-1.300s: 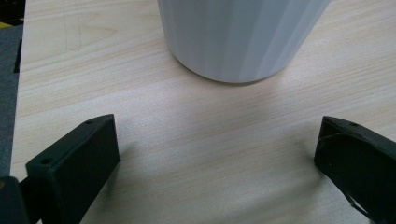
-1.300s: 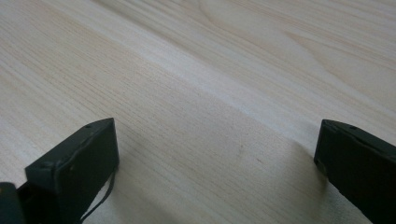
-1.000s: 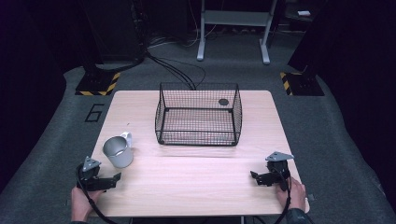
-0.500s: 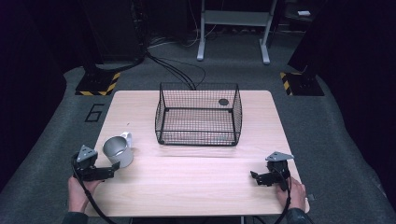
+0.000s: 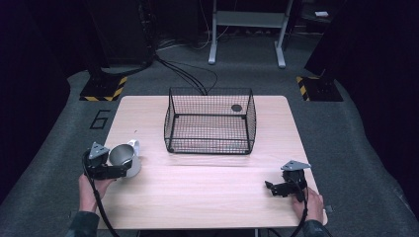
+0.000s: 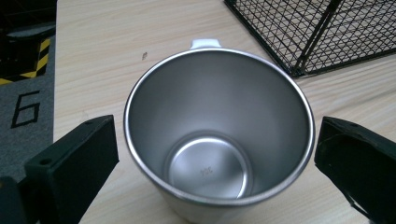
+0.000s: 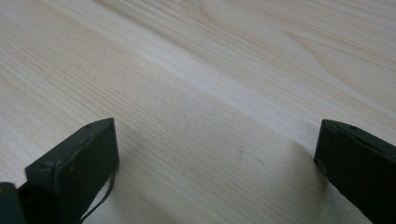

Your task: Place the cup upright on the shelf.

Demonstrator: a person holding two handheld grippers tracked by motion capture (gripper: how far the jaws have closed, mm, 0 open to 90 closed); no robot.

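Left gripper [image 6: 215, 163], jaws spread and gripping nothing, straddles the upright mug [image 6: 217, 135], handle pointing away; right gripper [image 5: 282, 187], also spread, lies well apart.

Two black grippers, left gripper [image 5: 118, 170] and right gripper [image 5: 269, 187], with grey triangular plates, trailing black cables.

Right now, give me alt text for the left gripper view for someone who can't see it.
A steel mug, seen from above with nothing inside, sits between the open left gripper's two black jaws, with gaps on both sides. It stands on a light wooden table, its handle pointing away, with a black wire basket at upper right.
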